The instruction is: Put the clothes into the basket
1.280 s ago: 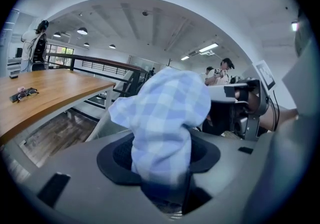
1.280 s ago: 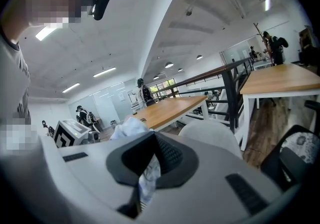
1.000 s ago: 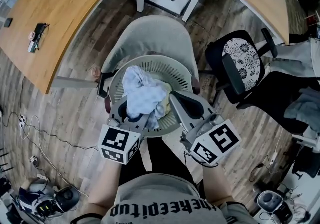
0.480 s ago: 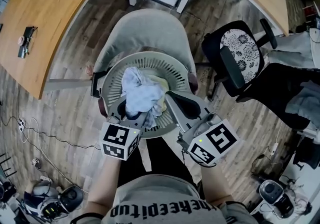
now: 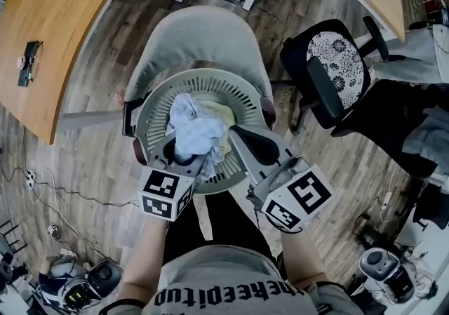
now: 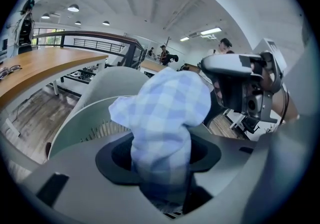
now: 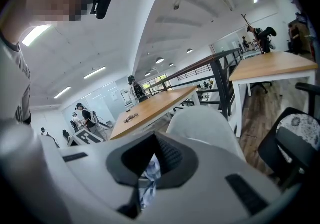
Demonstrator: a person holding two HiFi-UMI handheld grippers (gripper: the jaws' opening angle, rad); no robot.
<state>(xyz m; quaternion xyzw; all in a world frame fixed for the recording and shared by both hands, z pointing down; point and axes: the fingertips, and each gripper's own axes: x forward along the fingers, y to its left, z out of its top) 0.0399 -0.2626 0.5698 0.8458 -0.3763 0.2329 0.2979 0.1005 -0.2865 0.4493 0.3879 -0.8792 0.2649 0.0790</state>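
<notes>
Blue checked cloth (image 5: 198,132) bunches central in the basket (image 5: 156,106), far slats (image 5: 210,86) bare.

A grey chair (image 5: 200,34) on the wooden floor (image 5: 91,159) bears the slatted basket (image 5: 217,86), clothes (image 5: 195,131) heaped inside.

Yellow garment (image 5: 224,113) mostly out of sight beneath the checked cloth (image 5: 195,131)

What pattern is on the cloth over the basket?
Blue-and-white checks on the cloth; left gripper view.
</notes>
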